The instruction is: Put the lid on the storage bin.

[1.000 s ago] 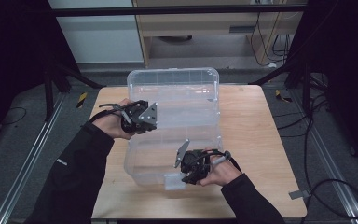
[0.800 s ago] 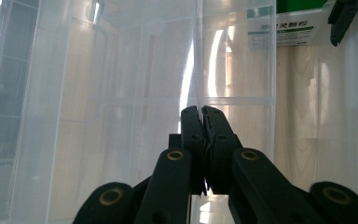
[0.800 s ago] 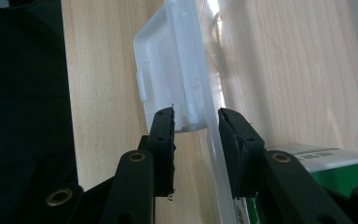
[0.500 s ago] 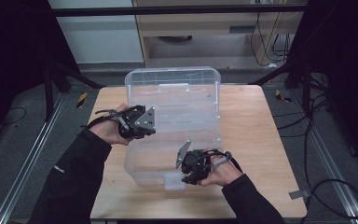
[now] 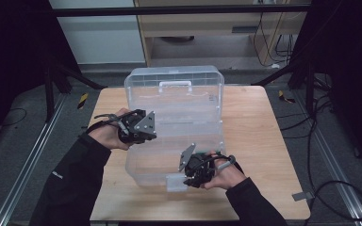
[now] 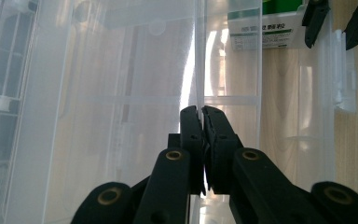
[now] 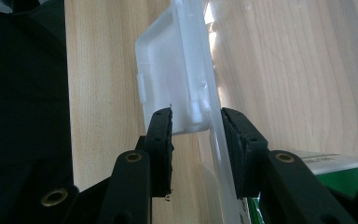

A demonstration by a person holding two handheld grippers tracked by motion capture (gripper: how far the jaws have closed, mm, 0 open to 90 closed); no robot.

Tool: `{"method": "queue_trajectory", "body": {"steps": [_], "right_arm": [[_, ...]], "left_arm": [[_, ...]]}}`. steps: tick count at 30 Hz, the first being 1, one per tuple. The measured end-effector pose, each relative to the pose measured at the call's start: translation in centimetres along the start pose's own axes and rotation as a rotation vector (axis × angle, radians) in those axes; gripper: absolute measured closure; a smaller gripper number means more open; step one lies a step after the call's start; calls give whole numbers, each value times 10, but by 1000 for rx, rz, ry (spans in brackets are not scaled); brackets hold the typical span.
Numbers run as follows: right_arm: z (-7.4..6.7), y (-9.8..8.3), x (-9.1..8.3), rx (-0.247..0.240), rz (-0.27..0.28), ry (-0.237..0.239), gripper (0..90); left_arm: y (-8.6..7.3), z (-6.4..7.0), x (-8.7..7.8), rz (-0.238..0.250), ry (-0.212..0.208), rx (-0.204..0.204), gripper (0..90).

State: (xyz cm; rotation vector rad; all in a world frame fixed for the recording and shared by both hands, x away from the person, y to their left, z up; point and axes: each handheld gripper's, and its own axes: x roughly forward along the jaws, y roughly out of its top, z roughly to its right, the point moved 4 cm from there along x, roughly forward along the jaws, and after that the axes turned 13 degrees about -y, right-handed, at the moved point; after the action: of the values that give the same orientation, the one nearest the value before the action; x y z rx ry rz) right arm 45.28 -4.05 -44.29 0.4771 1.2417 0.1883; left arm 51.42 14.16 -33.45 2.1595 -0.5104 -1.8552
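Evidently little has shifted: the clear box point(image 5: 179, 136) sits mid-table, the left gripper point(image 5: 147, 134) clamped on its nine o'clock wall, the right gripper point(image 7: 196, 135) straddling the six o'clock latch point(image 7: 172, 88), seemingly loose; unlatching looks pending.

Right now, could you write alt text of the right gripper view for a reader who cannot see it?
The right hand-held gripper straddles the front wall of a clear plastic box beside its white latch, one black jaw on each side. Behind lies a light wooden table; a green-and-white package shows at lower right.
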Motion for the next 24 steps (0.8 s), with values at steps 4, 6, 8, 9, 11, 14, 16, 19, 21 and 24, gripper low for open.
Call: {"method": "queue_trajectory", "body": {"steps": [4, 6, 8, 9, 11, 14, 16, 19, 21, 24], "right_arm": [[0, 0, 0, 8, -3, 0, 650], [0, 0, 0, 9, -1, -1, 650], [0, 0, -1, 11, 0, -7, 648], [0, 0, -1, 11, 0, -7, 648], [-1, -1, -1, 13, 5, -8, 650], [3, -2, -7, 42, 52, -9, 662], [5, -2, -13, 69, 92, 1, 653], [7, -2, -19, 100, 125, 0, 648], [13, -6, -29, 141, 165, -20, 674], [21, -13, -38, 211, 210, -59, 720]], "left_arm": [[-1, 1, 0, 6, -4, 0, 870], [-1, 1, 0, 5, -5, -1, 870], [-1, 1, 0, 4, -8, -3, 870], [-1, 1, 0, 3, -8, -3, 870], [-1, 1, 0, 5, -9, -3, 869], [-3, 3, 1, 25, -12, -9, 869], [-3, 3, 1, 31, -14, -11, 869], [-4, 4, 1, 31, -15, -10, 869], [-3, 4, 1, 29, -14, -9, 869], [-3, 5, 1, 30, -18, -12, 869]]}}
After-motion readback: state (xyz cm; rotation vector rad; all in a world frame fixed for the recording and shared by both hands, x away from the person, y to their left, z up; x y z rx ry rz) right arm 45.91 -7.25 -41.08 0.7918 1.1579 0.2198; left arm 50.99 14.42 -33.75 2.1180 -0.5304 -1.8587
